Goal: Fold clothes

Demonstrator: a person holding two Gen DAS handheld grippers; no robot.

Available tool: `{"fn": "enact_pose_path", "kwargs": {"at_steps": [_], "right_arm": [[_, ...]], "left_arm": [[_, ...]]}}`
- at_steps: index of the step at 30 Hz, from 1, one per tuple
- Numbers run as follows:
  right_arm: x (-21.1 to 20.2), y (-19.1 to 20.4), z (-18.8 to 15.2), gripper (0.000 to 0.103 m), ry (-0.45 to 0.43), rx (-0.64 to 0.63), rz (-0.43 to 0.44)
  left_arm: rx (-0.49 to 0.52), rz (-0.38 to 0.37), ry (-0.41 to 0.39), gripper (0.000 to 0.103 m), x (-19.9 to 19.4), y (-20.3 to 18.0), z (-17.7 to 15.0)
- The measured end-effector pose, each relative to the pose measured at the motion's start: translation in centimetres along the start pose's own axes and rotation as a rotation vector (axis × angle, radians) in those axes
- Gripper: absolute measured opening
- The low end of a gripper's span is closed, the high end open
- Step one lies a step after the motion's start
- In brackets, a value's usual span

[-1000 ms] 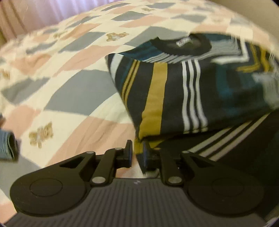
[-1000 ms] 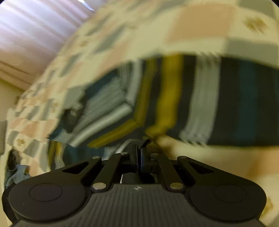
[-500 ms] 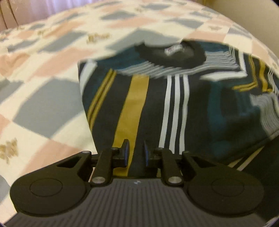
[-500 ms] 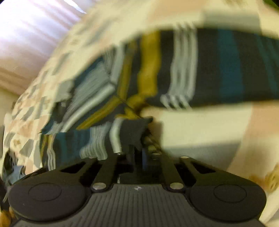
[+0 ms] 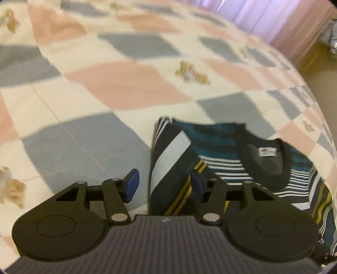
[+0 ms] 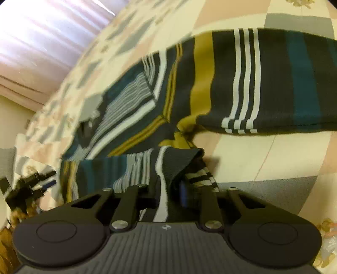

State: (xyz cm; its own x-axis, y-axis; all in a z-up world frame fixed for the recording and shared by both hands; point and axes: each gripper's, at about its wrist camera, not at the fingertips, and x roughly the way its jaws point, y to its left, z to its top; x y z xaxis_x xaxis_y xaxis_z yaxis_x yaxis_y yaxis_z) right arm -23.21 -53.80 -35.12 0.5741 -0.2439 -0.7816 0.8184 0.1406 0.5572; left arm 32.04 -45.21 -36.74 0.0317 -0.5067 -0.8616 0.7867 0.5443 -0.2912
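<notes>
A dark striped shirt [image 5: 242, 156] with teal, white and mustard bands lies folded on the checked bedspread [image 5: 118, 84]. In the left wrist view its collar and label face up at the lower right. My left gripper [image 5: 164, 183] is open, and the shirt's folded left edge lies between its blue pads. In the right wrist view the shirt [image 6: 242, 80] spreads across the middle, with a folded sleeve part in front. My right gripper [image 6: 168, 187] is open, with that sleeve fabric lying loose between the jaws. The left gripper [image 6: 29, 187] shows at the far left of that view.
The bedspread [image 6: 263, 153] has pink, grey and cream squares with small bear prints. Pale curtains [image 5: 273, 16] hang behind the bed, and they also show in the right wrist view [image 6: 42, 35]. The bed edge and floor [image 5: 316, 61] are at the upper right.
Both grippers have opened and let go of the shirt. The left gripper has swung to the shirt's collar end; the carried fold now lies flat on the bed.
</notes>
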Motion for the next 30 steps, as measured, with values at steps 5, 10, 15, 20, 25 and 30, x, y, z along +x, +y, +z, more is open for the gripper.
{"fn": "enact_pose_path", "kwargs": {"at_steps": [5, 10, 15, 20, 25, 30], "right_arm": [[-3.6, 3.2, -0.8, 0.005, -0.149, -0.216, 0.089], [-2.5, 2.4, -1.0, 0.005, -0.127, -0.252, -0.060], [-3.5, 5.5, 0.7, 0.005, -0.224, -0.300, 0.054], [-8.5, 13.0, 3.3, 0.005, -0.443, -0.562, 0.338], [-6.7, 10.5, 3.9, 0.004, -0.408, -0.588, 0.184], [2.3, 0.5, 4.9, 0.005, -0.150, -0.236, -0.109]], "left_arm": [[0.042, -0.018, -0.120, 0.009, -0.7, -0.3, -0.7], [0.028, 0.030, -0.105, 0.013, 0.2, 0.4, -1.7], [-0.015, 0.012, -0.122, 0.017, 0.1, 1.3, -1.7], [-0.104, -0.019, -0.137, 0.017, -0.2, 2.7, -2.1], [-0.151, -0.043, -0.136, 0.019, -0.8, 3.2, -2.2], [-0.113, -0.039, -0.153, 0.022, -2.8, 3.0, -2.4]]}}
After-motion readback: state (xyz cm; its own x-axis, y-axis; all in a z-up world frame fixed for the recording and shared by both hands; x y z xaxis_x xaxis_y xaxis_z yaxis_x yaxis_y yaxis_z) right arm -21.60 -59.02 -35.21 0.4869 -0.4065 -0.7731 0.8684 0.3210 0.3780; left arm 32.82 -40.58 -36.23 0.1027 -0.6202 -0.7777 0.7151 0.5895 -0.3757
